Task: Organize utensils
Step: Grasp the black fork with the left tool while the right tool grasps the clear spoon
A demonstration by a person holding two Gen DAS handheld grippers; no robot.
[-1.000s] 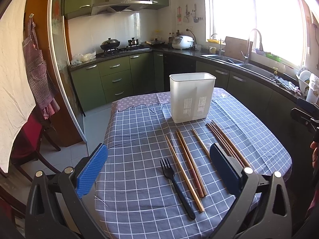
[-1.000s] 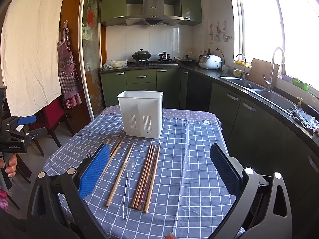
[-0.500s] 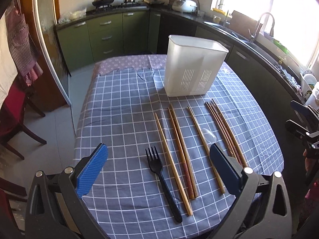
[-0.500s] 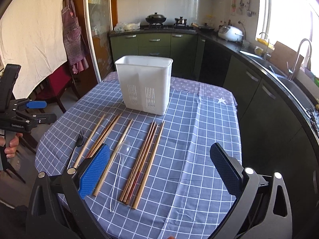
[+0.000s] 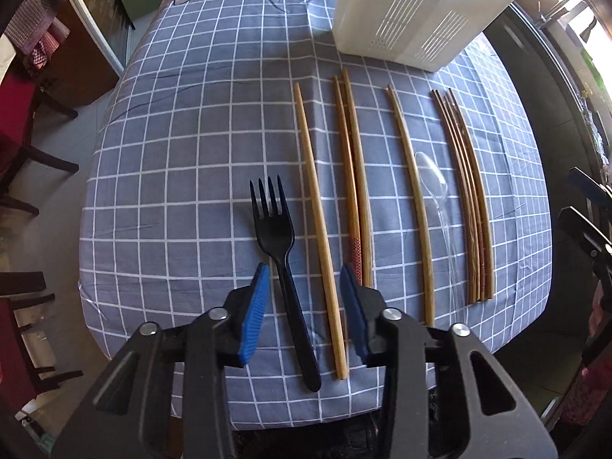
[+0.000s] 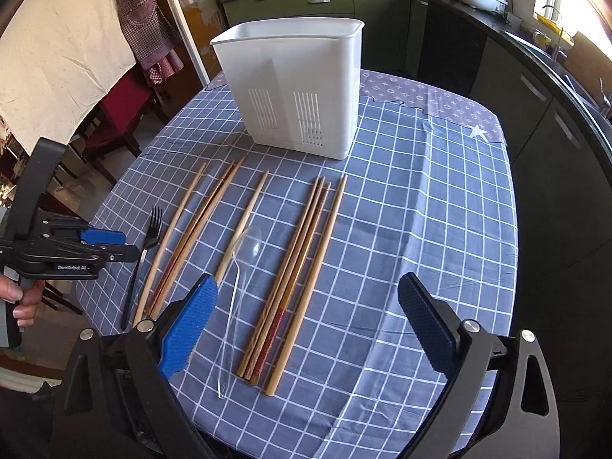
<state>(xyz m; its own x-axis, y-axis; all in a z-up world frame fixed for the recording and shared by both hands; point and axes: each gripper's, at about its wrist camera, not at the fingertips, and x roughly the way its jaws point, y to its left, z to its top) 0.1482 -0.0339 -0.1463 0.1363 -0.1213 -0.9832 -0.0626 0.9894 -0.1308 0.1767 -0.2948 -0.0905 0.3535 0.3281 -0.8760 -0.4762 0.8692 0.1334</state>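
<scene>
A black plastic fork [image 5: 273,225] lies on the checked tablecloth beside several wooden chopsticks [image 5: 352,176] and a clear plastic spoon [image 5: 432,179]. My left gripper [image 5: 305,271] points down over the fork's handle. Its jaws are closing, with the handle and one pale chopstick [image 5: 319,229] between them, and the pads touch neither. My right gripper [image 6: 308,281] hovers over the darker chopstick bundle [image 6: 302,260] and the spoon [image 6: 248,243]. Its jaws stand wide, just starting to close, and hold nothing. A white slotted utensil holder [image 6: 294,88] stands upright behind the row.
The table [image 6: 440,210] ends just under both grippers, and its right half carries only cloth. Red chairs [image 5: 23,122] stand off its left side. Green kitchen cabinets [image 6: 535,107] and a dark counter run along the right and back. A hand [image 6: 23,298] holds the left gripper.
Both grippers have dropped toward the table and tilted downward. The left jaws have narrowed sharply around the fork handle and one chopstick. The right jaws remain wide.
</scene>
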